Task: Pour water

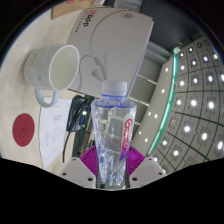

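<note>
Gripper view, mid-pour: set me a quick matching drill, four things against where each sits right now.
Things:
1. water bottle
2. white mug
3. red disc
4. white box

Places:
A. far side of the table, beyond the mug
B. held between the claw's fingers, cap pointing away
C. on the table ahead of the bottle, tipped with its mouth facing the bottle
D. near table edge, below the mug

Pairs: 1-B, 2-C, 3-D, 4-A
</note>
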A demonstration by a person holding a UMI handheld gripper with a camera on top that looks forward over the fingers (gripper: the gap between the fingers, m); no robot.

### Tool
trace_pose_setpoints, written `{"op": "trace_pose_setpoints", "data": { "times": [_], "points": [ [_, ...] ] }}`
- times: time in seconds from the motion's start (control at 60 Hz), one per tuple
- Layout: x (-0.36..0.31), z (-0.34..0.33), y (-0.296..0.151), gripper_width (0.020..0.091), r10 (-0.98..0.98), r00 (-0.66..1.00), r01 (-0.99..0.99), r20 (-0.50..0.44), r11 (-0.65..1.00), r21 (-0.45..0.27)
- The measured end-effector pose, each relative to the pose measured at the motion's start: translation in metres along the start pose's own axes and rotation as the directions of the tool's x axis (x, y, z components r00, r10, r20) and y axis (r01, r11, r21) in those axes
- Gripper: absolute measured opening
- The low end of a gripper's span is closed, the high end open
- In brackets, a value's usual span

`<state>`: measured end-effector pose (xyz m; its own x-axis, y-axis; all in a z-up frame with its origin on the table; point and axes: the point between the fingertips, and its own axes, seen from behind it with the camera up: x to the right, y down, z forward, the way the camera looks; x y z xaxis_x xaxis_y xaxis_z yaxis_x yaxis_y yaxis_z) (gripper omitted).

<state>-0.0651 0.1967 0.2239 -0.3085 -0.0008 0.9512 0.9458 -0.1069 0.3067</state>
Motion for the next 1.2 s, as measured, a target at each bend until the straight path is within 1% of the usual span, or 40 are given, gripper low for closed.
{"op": "trace_pose_setpoints", "data": {
  "times": [0.067, 0.2, 0.35, 0.433, 0.483, 0.533, 0.633, 0.717, 0.817, 0.933, 0.983, 1.033, 1.133, 1.2],
  "points": [
    [-0.007, 0.010, -0.009, 0.0328, -0.089, 0.996, 0.090, -0.020, 0.996, 0.029],
    [-0.014, 0.020, -0.019, 0.0327, -0.205, 0.978, 0.207, -0.048, 0.977, 0.049],
    [-0.017, 0.021, -0.029, 0.0327, -0.238, 0.969, 0.243, -0.064, 0.967, 0.077],
    [-0.016, 0.019, -0.032, 0.0327, -0.218, 0.974, 0.223, -0.061, 0.971, 0.091],
    [-0.014, 0.018, -0.033, 0.0327, -0.181, 0.982, 0.185, -0.052, 0.978, 0.095],
    [-0.014, 0.017, -0.030, 0.0326, -0.116, 0.993, 0.118, -0.022, 0.989, 0.093],
    [-0.011, 0.010, -0.027, 0.0328, 0.093, 0.994, -0.098, 0.058, 0.990, 0.101],
    [0.002, 0.004, -0.020, 0.0329, 0.290, 0.951, -0.300, 0.103, 0.949, 0.093],
    [0.012, -0.008, -0.006, 0.0330, 0.537, 0.829, -0.549, 0.156, 0.835, 0.041],
    [0.014, -0.025, 0.000, 0.0330, 0.788, 0.570, -0.805, 0.234, 0.592, -0.032],
    [0.012, -0.032, -0.004, 0.0331, 0.849, 0.447, -0.875, 0.282, 0.480, -0.057],
    [0.004, -0.036, -0.008, 0.0330, 0.896, 0.316, -0.926, 0.313, 0.363, -0.103],
    [-0.020, -0.040, -0.003, 0.0329, 0.935, 0.088, -0.964, 0.343, 0.166, -0.206],
    [-0.041, -0.041, -0.011, 0.0330, 0.931, -0.045, -0.964, 0.362, 0.055, -0.259]
  ]
}}
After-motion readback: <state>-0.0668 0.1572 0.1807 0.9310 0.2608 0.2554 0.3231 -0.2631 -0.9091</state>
